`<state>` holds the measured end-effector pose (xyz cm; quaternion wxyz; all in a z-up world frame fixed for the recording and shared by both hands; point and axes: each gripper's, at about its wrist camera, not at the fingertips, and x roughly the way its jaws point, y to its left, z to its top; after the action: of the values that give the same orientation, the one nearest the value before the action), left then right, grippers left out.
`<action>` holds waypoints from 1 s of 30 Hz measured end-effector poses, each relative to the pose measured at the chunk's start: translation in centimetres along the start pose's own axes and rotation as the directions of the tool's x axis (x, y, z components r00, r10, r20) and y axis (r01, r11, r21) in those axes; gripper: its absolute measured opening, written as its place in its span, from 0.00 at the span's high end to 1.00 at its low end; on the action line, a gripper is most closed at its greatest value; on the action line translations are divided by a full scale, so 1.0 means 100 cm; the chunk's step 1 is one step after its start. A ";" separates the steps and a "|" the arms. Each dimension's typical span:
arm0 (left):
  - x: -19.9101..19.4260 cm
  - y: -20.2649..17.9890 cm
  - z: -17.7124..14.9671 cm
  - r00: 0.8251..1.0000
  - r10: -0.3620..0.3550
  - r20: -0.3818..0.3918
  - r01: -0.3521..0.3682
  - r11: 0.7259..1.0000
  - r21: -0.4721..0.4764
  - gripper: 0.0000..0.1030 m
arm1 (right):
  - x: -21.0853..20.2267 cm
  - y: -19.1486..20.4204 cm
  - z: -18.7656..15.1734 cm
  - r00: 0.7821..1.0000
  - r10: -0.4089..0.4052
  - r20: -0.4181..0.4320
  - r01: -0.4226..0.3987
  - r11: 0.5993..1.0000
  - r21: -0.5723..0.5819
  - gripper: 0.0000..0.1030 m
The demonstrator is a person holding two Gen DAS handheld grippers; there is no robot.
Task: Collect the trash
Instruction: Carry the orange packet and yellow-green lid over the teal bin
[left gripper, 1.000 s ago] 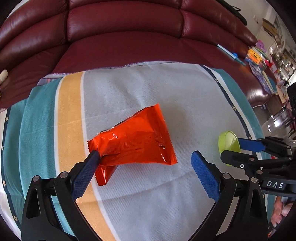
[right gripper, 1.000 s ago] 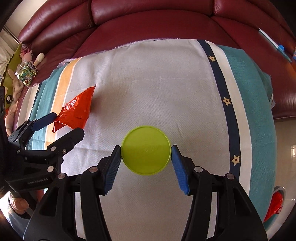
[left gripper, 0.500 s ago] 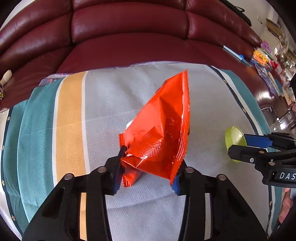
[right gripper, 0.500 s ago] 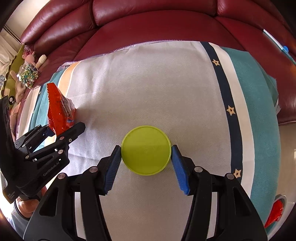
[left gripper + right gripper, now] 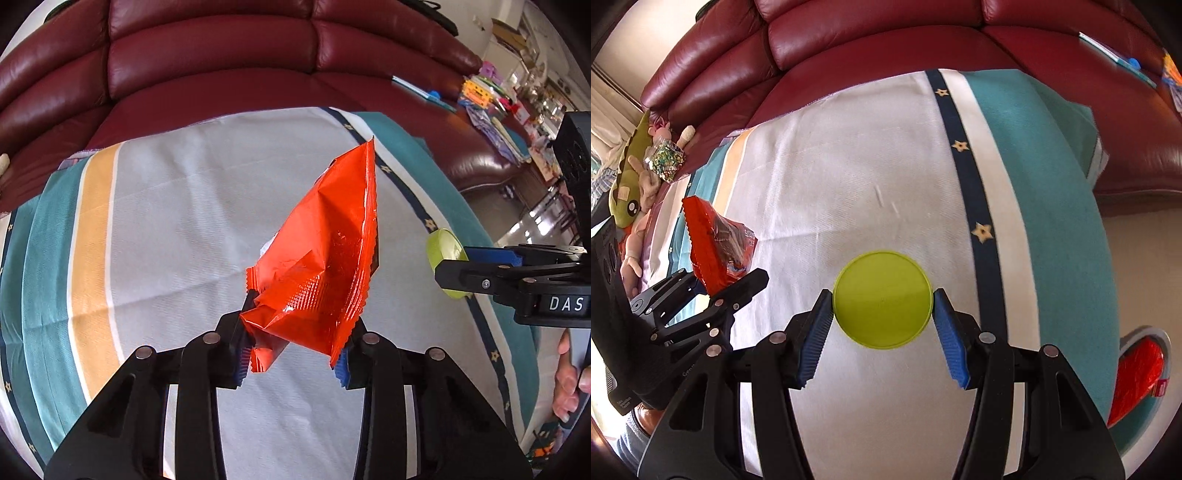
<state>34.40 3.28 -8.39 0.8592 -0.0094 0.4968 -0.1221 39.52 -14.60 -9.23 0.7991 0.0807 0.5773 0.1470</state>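
Left hand-held gripper: jaws have just closed, pinching the orange wrapper above the striped cloth. Right hand-held gripper clamps the green lid. Keep both grips firm; carry level toward the bin.

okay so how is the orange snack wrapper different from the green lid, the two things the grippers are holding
The orange snack wrapper is crumpled, shiny foil with serrated edges; the green lid is a smooth, flat, rigid disc. The wrapper stands up, squashed in the left gripper; the lid keeps its round shape, clamped edge to edge in the right gripper. Both are gripped above the striped cloth.
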 end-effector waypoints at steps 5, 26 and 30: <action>-0.009 -0.052 -0.015 0.999 -0.047 -0.005 0.047 0.998 0.038 0.65 | -0.036 -0.039 -0.034 0.999 -0.007 0.032 0.005 0.999 0.051 0.49; 0.013 -0.312 -0.056 0.971 -0.192 -0.144 0.232 0.907 0.352 0.65 | -0.161 -0.262 -0.190 0.981 -0.107 0.164 0.036 0.923 0.384 0.49; 0.027 -0.356 -0.066 0.962 -0.196 -0.188 0.258 0.879 0.402 0.65 | -0.167 -0.294 -0.209 0.980 -0.110 0.168 0.027 0.901 0.433 0.49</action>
<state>22.87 -31.13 -9.16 0.7831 0.1272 0.5135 -0.3271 19.06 -48.65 -9.71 0.8175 0.2473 0.5197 -0.0200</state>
